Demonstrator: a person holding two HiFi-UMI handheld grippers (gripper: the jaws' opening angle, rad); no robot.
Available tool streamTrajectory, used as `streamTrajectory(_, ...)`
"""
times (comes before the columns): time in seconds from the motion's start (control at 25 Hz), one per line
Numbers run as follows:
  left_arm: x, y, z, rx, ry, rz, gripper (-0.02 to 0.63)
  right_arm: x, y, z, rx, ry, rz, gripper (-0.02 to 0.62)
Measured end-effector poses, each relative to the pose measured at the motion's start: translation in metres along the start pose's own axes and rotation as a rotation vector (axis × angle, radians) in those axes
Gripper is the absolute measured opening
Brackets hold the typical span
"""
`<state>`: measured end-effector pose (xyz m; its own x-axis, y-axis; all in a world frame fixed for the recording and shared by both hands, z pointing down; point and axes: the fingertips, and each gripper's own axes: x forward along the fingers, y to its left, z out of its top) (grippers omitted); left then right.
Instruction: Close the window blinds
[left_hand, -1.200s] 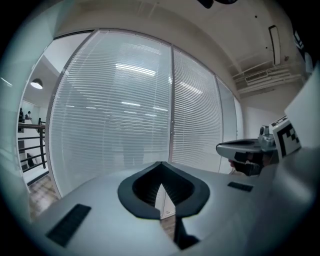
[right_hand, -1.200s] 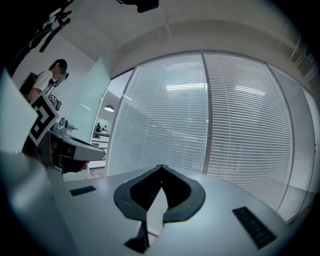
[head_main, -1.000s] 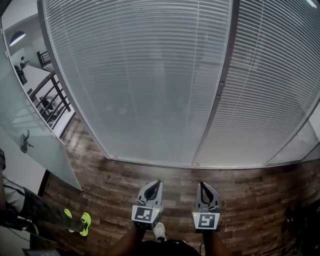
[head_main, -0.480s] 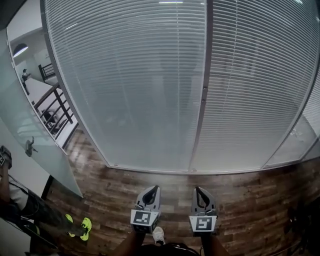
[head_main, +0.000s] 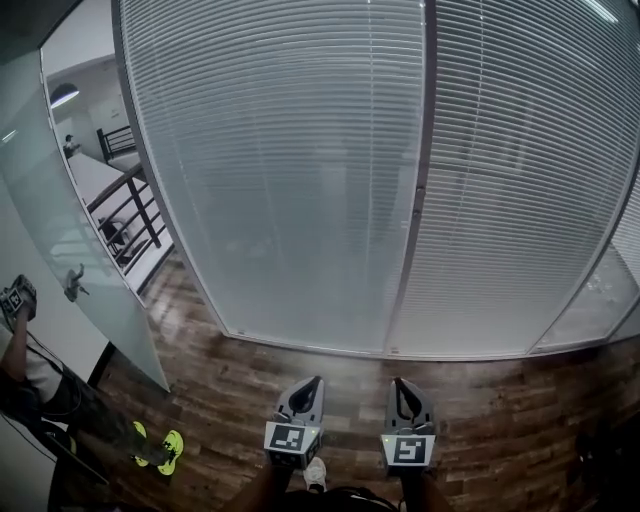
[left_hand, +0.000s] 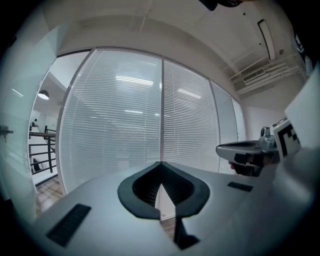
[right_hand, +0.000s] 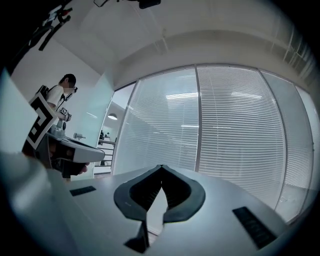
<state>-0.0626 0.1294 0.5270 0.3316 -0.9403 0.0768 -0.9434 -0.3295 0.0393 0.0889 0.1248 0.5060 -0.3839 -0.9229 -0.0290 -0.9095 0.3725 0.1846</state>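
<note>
While looking down via head view, can see left gripper (head_main: 316, 382) & right gripper (head_main: 399, 382) side by side, low in frame, over wood-plank floor (head_main: 520, 400). Aimed at window blinds (head_main: 300, 180), well apart from them. Also only there: yellow-green shoes (head_main: 160, 447) of bystander (head_main: 70, 405) at left, black railing (head_main: 135, 205) beyond glass partition (head_main: 60, 280). Per gripper views: both closed tip to tip, nothing btwn jaws. Only via left gripper view: ceiling light strip (left_hand: 266, 32). Only via right gripper view: bystander's upper body, far left. Blinds lowered across two panes, grey post (head_main: 415, 200) btwn, reaching down to floor rail.
</note>
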Motion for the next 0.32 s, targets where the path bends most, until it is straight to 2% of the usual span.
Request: streamTrajectory(0.32, 0.0020, -0.0014, -0.0038, 0.003, 0.009, -0.004, 0.000, 0.0001, 0.0009, -0.0009, -0.005, -0.007, 0.003, 0.003)
